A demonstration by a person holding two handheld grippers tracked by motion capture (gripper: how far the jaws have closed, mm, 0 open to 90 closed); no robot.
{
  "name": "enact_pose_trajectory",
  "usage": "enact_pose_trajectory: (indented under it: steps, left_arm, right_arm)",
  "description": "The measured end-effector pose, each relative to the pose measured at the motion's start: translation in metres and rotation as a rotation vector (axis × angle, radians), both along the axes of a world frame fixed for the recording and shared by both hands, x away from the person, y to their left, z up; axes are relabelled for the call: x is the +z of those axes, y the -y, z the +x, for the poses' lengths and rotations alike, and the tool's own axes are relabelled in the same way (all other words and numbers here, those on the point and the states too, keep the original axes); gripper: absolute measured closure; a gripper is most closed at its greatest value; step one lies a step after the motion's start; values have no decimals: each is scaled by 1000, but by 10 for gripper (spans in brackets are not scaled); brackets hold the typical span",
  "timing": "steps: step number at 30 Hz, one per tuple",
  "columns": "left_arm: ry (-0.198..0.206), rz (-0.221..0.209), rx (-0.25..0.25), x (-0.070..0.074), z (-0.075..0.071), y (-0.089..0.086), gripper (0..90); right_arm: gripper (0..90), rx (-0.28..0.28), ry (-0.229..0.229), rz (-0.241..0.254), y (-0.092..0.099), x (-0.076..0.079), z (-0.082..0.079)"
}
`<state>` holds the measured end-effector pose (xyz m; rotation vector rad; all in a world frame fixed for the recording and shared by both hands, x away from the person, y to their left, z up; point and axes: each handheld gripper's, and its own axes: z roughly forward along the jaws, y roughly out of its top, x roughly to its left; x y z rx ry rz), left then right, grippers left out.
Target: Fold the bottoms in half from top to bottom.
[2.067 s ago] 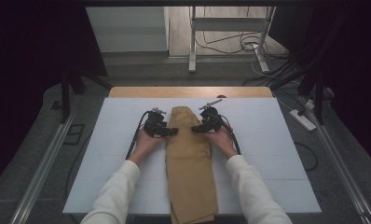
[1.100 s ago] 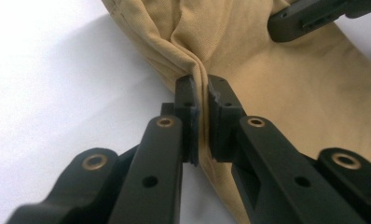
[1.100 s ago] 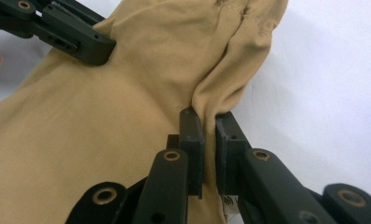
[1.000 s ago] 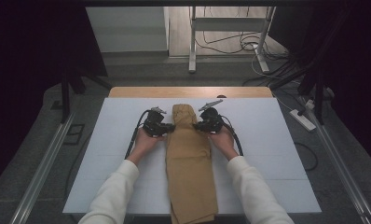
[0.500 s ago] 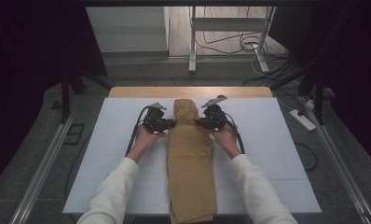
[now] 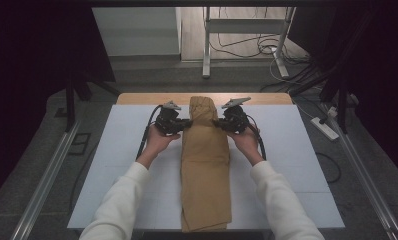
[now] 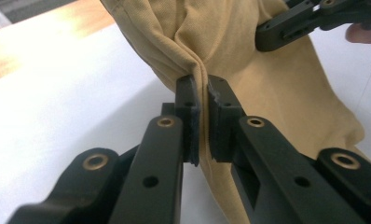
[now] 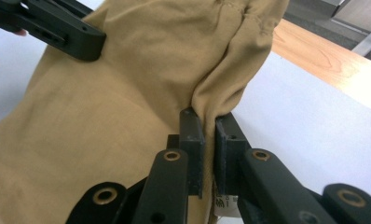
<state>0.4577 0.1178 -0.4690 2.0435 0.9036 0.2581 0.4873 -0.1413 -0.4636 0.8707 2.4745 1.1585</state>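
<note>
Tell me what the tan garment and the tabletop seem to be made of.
Tan garment: likely woven cotton twill, matte; fine weave, soft folds and a stitched seam show. Tabletop: smooth white sheet, faintly glossy, over a light wooden board with visible grain.

White-topped counter in a dim room

The counter [image 6: 297, 150] has a white sheet over it, with a strip of bare wood [image 6: 152, 98] along its far edge. Beyond it a white metal stand [image 6: 247, 30] rises from a wooden floor among loose cables [image 6: 267, 50]. A white power strip [image 6: 325, 128] lies on the grey floor to the right; metal rails [image 6: 42, 185] flank the counter.
</note>
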Motion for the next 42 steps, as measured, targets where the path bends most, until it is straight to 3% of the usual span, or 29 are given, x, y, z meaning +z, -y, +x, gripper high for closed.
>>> enact_pose_trajectory:
  steps: [3, 7, 11, 16, 21, 26, 29, 32, 36, 42]
  left_arm:
    - [17, -2, 0, 10, 4, 2, 838]
    - [57, -4, 10, 32, 10, 4, 838]
    - [80, 3, 7, 39, 10, 5, 837]
    - [58, 22, -7, 31, 9, 7, 835]
    - [61, 28, -4, 28, 11, 8, 836]
    - [80, -8, 10, 40, 17, 4, 838]
    - [109, 2, 20, 51, 19, 3, 840]
    - [118, 6, 18, 56, 19, 3, 842]
    - [101, 37, 4, 47, 17, 7, 842]
    - [77, 41, -4, 31, 17, 9, 843]
  right_arm:
    - [836, -3, 20, -7, 2, 6, 2]
    - [837, -20, 82, -9, 3, 29, 6]
    - [836, -29, 123, -5, 4, 44, 6]
    - [836, -30, 87, 4, 6, 34, 6]
    - [836, -36, 71, 4, 7, 28, 8]
    - [836, -29, 101, -16, 5, 36, 14]
    - [836, -37, 137, 11, 5, 51, 17]
    - [836, -44, 181, 7, 4, 60, 15]
    - [835, -46, 149, 8, 5, 52, 15]
    - [835, -45, 112, 23, 9, 32, 14]
